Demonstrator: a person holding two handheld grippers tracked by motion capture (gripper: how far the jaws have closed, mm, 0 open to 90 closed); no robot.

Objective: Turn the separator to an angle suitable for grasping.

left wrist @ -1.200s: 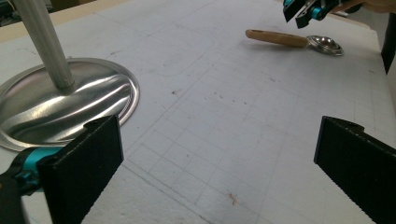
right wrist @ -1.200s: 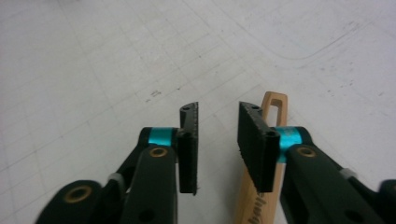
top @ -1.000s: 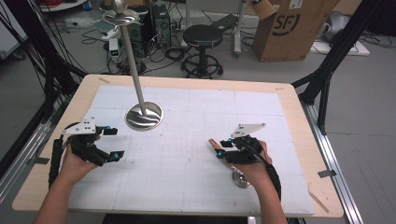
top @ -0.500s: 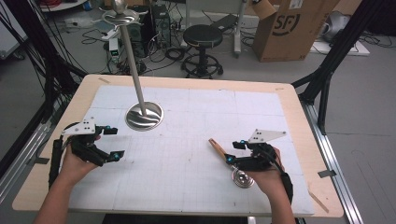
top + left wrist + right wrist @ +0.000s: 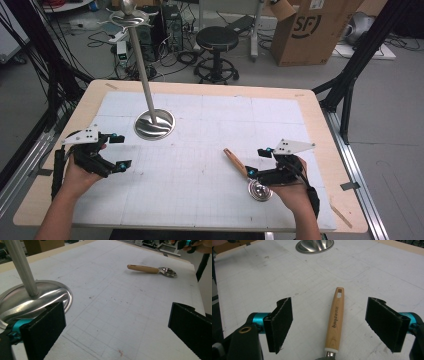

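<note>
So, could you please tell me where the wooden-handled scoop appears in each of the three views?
High view: the scoop lies lower right, by the right gripper.
Left gripper view: upper right, lying flat on the mat.
Right gripper view: bottom centre, handle between the open jaws.
Shared landmark: the round metal stand base.

High view looks down; both gripper views, low and close, share the mat (image 5: 210, 150).

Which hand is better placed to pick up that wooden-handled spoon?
The right. The right gripper has just been opening, and the spoon's wooden handle lies on the mat between its open jaws, untouched. The left gripper sits across the table beside the metal stand base.
</note>
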